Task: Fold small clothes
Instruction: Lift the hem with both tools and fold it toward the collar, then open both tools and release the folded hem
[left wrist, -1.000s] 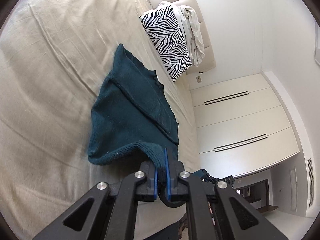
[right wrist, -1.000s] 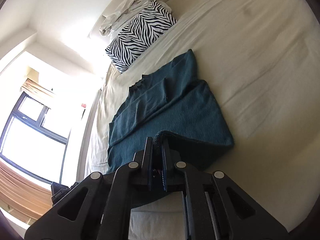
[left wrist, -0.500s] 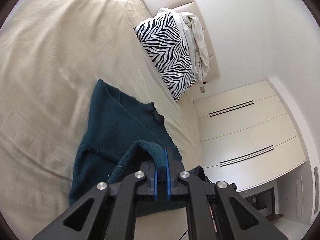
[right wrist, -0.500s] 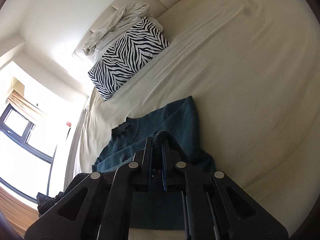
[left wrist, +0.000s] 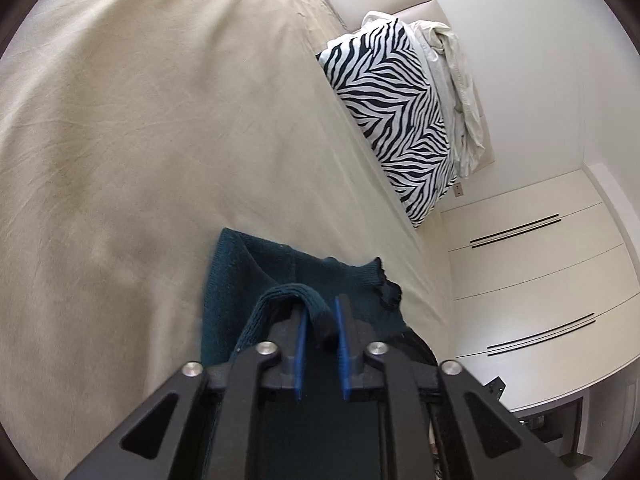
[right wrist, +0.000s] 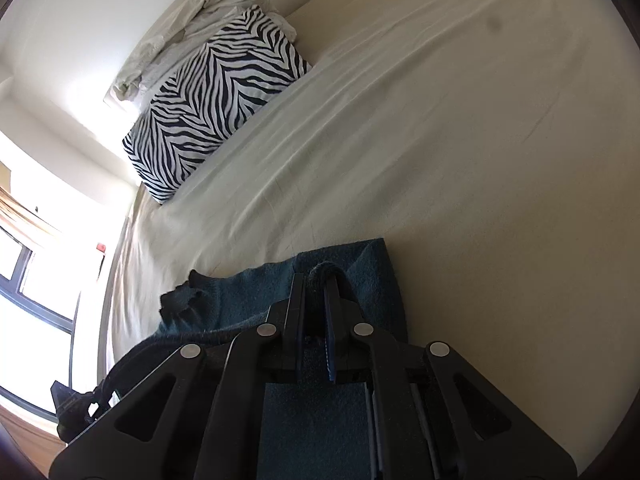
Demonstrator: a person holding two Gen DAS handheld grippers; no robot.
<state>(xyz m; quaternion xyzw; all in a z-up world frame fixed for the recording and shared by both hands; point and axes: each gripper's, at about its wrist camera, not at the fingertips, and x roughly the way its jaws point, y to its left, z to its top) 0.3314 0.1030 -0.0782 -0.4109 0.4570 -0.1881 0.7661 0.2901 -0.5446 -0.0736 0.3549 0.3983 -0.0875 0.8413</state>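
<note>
A dark teal knit sweater (left wrist: 240, 276) lies on the beige bed sheet (left wrist: 160, 120), its collar (left wrist: 384, 284) toward the pillow. My left gripper (left wrist: 320, 320) has its blue pads slightly apart, with the sweater's ribbed hem between them. In the right wrist view the sweater (right wrist: 372, 272) lies on the sheet (right wrist: 440, 140). My right gripper (right wrist: 316, 296) is shut on a hem fold, held over the sweater's upper part near the collar (right wrist: 180, 300).
A zebra-striped pillow (left wrist: 396, 120) with a crumpled white cloth (left wrist: 456, 76) behind it leans on the headboard. White wardrobe doors (left wrist: 528, 280) stand beyond the bed. A bright window (right wrist: 24, 280) is at the right wrist view's left.
Both grippers have carried the hem forward over the sweater toward the collar, folding it. The left gripper's pads have spread slightly.
</note>
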